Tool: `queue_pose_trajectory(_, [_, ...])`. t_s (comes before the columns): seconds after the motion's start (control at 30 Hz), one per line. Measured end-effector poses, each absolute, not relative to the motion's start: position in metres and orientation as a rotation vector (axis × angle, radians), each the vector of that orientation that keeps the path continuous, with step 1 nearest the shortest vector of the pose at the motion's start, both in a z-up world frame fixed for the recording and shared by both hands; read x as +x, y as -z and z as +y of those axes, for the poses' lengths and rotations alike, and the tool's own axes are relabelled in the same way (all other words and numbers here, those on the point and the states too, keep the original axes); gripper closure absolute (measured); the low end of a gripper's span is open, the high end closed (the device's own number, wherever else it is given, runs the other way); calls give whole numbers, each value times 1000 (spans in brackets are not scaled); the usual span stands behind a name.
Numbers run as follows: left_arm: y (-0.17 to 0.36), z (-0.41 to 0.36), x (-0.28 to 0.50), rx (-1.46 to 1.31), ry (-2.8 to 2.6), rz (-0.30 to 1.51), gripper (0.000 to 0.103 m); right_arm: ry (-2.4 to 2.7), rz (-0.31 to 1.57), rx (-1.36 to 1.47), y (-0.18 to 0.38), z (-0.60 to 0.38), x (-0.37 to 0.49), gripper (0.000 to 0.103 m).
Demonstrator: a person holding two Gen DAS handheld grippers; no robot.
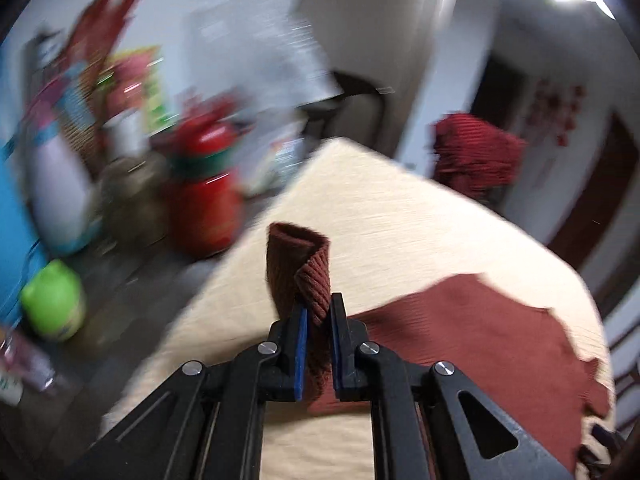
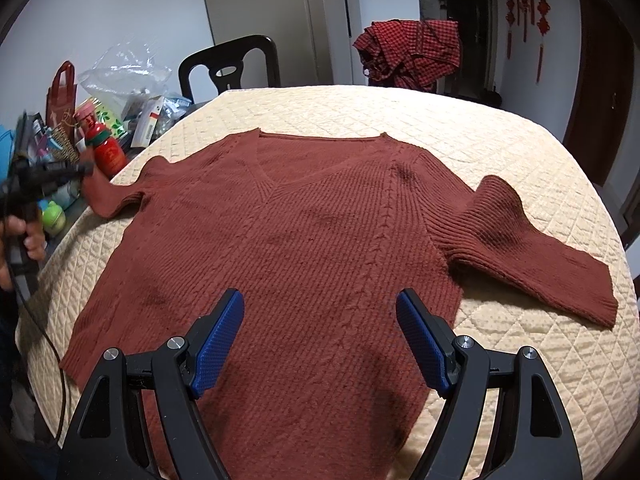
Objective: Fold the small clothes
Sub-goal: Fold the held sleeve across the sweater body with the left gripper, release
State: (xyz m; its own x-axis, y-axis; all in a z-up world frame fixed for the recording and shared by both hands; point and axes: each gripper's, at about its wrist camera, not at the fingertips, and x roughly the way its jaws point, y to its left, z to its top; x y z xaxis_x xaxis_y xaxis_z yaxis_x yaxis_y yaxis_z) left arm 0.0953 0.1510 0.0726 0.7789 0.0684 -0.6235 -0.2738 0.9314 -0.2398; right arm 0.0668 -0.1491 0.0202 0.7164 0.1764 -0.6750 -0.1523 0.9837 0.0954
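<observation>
A rust-brown knit sweater [image 2: 304, 232] lies face up and spread flat on the cream quilted table cover [image 2: 500, 128]. Its right sleeve [image 2: 532, 248] lies out to the side. In the blurred left wrist view, my left gripper [image 1: 318, 304] is shut on the cuff of the other sleeve [image 1: 298, 260], which stands up folded between the blue pads; the sweater body [image 1: 480, 340] lies to the right. In the right wrist view that left gripper [image 2: 84, 168] holds the sleeve end [image 2: 116, 196] lifted at the table's left edge. My right gripper [image 2: 320, 300] hovers open over the lower middle of the sweater, holding nothing.
Clutter crowds the table's left side: a red bottle [image 2: 106, 152], a green-lidded jar [image 2: 54, 216], a red gift bag [image 2: 62, 92] and a clear plastic bag [image 2: 124, 68]. Behind the table stand a black chair [image 2: 230, 66] and a red checked cloth [image 2: 408, 54]. A person's hand [image 2: 24, 236] grips the left tool.
</observation>
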Motion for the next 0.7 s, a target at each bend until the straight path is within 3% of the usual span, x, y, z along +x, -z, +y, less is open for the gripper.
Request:
queue_pose_trajectory(0.2, [-96, 64, 134, -254, 108, 654, 91, -177, 759, 90, -20, -159, 64, 25])
queue_pose_trajectory(0.4, [-70, -11, 164, -204, 358, 766, 90, -159, 761, 109, -21, -167, 58, 25])
queue_pose_trajectory(0.5, [-57, -24, 166, -180, 408, 812, 79, -164, 765, 130, -22, -170, 58, 25])
queue_pose_trajectory(0.57, [-59, -20, 158, -201, 431, 805, 61, -174, 762, 149, -24, -172, 59, 25])
queue_pose_trajectory(0.7, [-74, 9, 142, -223, 390, 734, 53, -211, 763, 176, -26, -168, 67, 29])
